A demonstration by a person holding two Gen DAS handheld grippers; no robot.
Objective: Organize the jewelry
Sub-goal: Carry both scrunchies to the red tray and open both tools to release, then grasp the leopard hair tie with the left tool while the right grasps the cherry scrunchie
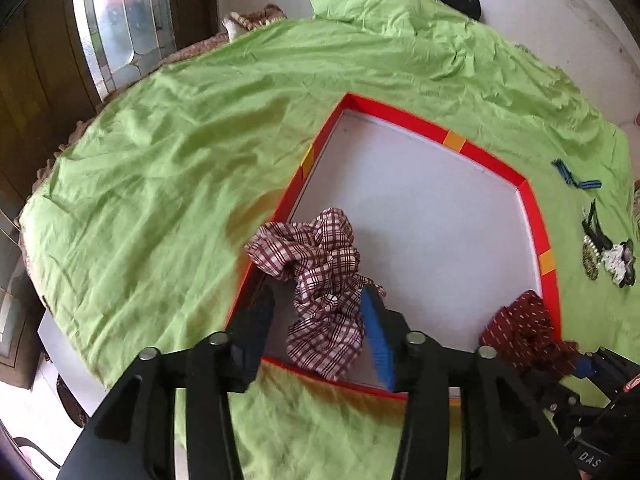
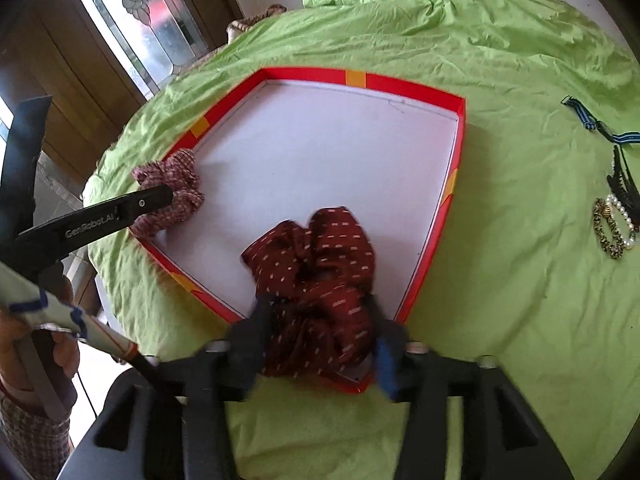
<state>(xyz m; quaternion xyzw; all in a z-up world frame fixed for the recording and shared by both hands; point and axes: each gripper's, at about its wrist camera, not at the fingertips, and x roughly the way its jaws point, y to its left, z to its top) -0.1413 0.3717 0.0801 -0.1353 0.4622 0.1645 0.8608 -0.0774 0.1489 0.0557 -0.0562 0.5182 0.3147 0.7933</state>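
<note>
A wrinkled lime-green cloth [image 2: 500, 312] covers the round bench, with a dark wooden door and a frosted leaded-glass panel [image 1: 120, 28] behind it. On the cloth lies a shallow red cardboard tray with a white floor [image 2: 404, 84]. Inside it, near the left wall, sits a maroon-and-white checked fabric scrunchie [image 1: 320, 276], and near the front corner a dark red dotted fabric scrunchie [image 2: 316, 280]. The left gripper [image 1: 316, 320] has its fingers parted around the checked one; the right gripper [image 2: 320, 340] likewise straddles the dotted one, loosely. Right of the tray lie a blue striped ribbon [image 2: 592, 124], a black hair claw [image 2: 622, 188] and beaded bracelets [image 2: 612, 228].
</note>
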